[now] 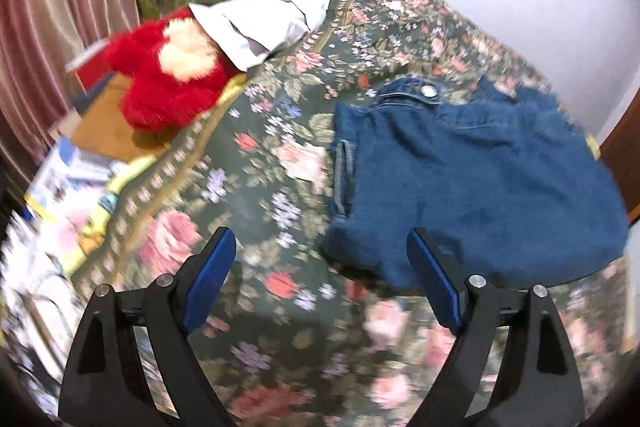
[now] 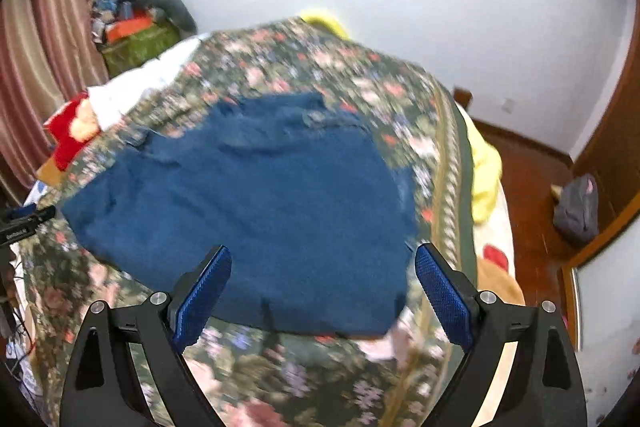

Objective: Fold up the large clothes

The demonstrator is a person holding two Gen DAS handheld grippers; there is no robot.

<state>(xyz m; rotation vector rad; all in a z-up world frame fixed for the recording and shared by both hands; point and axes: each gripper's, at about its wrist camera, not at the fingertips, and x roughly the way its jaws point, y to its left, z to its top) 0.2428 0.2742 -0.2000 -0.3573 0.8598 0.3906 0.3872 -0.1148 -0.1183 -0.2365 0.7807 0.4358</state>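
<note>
1. Both of my hand-held grippers, left hand-held gripper (image 1: pixel 320 287) and right hand-held gripper (image 2: pixel 323 291), gape wide with nothing between the pads.
2. Jeans (image 2: pixel 248 203) lie folded on the bed (image 1: pixel 256 187), likely just released.
3. Red plush (image 1: pixel 168 87) sits well left of jeans.
</note>
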